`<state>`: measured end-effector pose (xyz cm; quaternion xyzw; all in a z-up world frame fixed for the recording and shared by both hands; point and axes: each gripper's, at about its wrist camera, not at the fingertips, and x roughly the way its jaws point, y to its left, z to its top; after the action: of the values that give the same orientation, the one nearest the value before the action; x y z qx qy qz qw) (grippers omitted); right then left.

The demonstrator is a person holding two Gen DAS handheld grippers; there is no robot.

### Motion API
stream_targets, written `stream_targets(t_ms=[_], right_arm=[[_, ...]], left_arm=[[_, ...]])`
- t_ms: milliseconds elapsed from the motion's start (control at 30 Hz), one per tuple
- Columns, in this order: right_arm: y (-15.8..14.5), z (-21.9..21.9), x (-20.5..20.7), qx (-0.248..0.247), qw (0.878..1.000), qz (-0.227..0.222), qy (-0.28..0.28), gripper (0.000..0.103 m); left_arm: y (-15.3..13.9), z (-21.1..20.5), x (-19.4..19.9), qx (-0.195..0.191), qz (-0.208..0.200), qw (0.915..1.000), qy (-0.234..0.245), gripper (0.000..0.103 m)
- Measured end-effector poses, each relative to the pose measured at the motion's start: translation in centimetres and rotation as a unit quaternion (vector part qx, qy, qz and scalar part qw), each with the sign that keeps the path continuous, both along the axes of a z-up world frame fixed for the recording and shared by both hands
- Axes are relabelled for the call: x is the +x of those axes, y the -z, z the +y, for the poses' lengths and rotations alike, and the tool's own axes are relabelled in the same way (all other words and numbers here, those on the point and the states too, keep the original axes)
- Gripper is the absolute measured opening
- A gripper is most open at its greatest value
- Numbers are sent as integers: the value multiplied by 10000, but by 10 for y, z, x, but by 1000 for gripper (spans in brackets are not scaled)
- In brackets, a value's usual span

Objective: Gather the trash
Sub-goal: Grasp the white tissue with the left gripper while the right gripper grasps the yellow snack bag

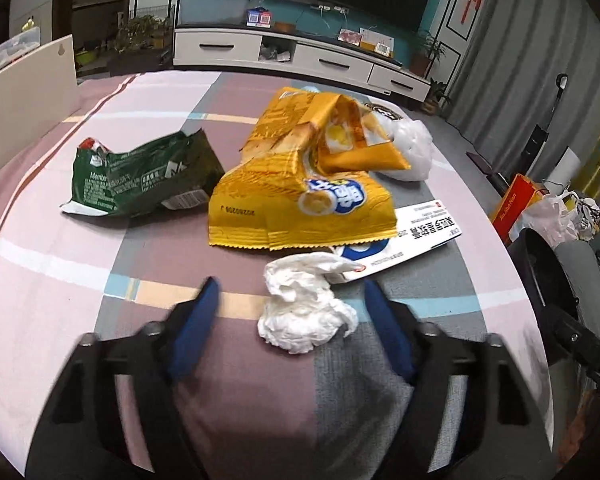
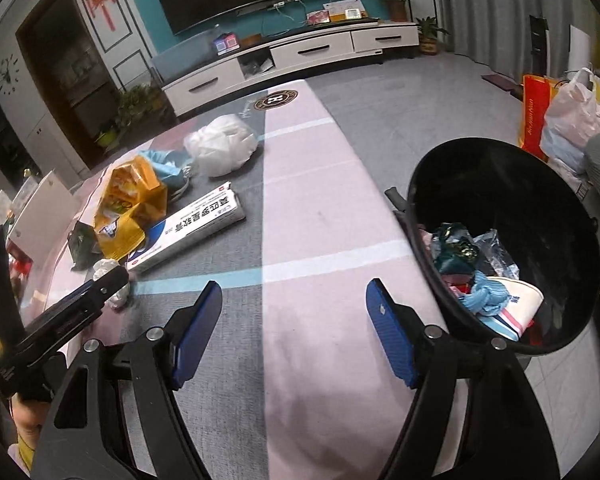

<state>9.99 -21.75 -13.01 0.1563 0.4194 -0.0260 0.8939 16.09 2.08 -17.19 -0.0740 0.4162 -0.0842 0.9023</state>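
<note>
Blue pads of our left tool (image 1: 290,300) fill the bottom of the left wrist view, released, with a crumpled tissue (image 1: 304,312) lying between them but not pinched. Above it on the table (image 1: 60,248) sit a yellow bag (image 1: 300,188), a green bag (image 1: 140,176) to its left and a white box (image 1: 416,236) at right.

From the right wrist view, our right tool (image 2: 294,304) is spread over bare table, grasping nothing. A black bin (image 2: 512,188) with trash stands at right; the left tool shows at lower left.
</note>
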Motion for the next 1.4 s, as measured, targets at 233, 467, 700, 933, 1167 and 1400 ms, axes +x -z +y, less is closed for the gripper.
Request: stream_targets(t_ms=[233,467,700,933,1167,1400], right_arm=[[3,9,5,108,9999,50,-11,77],[2,23,8,125,9998,-24,-183,77],[4,55,18,694,9942,-173,-802,77],[-9,93,45,1190,9848,-588,-1117,74],[-15,113,89,1144,9875,-592,-910,60],[4,131,113,715,9933,-293,-857,49]], left_arm=[[-6,15,-4,-281,40,9995,-125,32],[-33,39,-31,-564,-189,9980,-222,34],[-36,72,-33,-722,-103,9957,-574,36],[-44,92,-35,-777,-239,9943,-689,36],[-47,102,-35,-980,-217,9931,-614,36],[-52,107,-37,-1143,-285,9913,-590,36]])
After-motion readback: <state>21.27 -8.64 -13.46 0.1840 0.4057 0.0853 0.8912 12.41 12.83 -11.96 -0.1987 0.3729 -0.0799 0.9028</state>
